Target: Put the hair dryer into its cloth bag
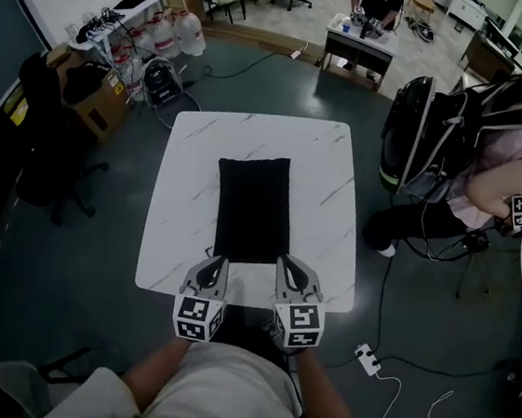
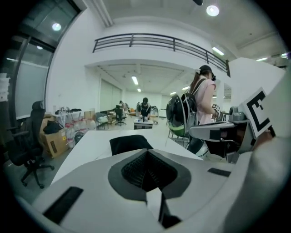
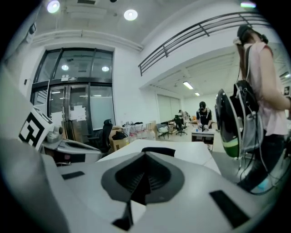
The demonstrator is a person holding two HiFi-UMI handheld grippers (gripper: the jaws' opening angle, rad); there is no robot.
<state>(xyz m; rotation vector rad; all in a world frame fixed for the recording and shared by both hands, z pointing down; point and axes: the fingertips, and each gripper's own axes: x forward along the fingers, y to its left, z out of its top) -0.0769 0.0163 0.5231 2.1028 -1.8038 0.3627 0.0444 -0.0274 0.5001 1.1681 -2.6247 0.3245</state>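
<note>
A black cloth bag (image 1: 252, 207) lies flat and lengthwise in the middle of the white marble table (image 1: 193, 149). No hair dryer shows in any view. My left gripper (image 1: 216, 262) and right gripper (image 1: 285, 262) hover side by side over the table's near edge, just short of the bag's near end, and both point away from me. Both are shut with nothing between their jaws. The left gripper view looks over its closed tips (image 2: 146, 152) at the bag (image 2: 129, 144). Past the right gripper's closed tips (image 3: 146, 154), the bag (image 3: 158, 151) is a dark strip.
A person with a black backpack (image 1: 438, 130) stands at the table's right side. A black office chair (image 1: 51, 161) is on the left, with cardboard boxes and water jugs behind it. A power strip (image 1: 367, 359) and cables lie on the floor at the right.
</note>
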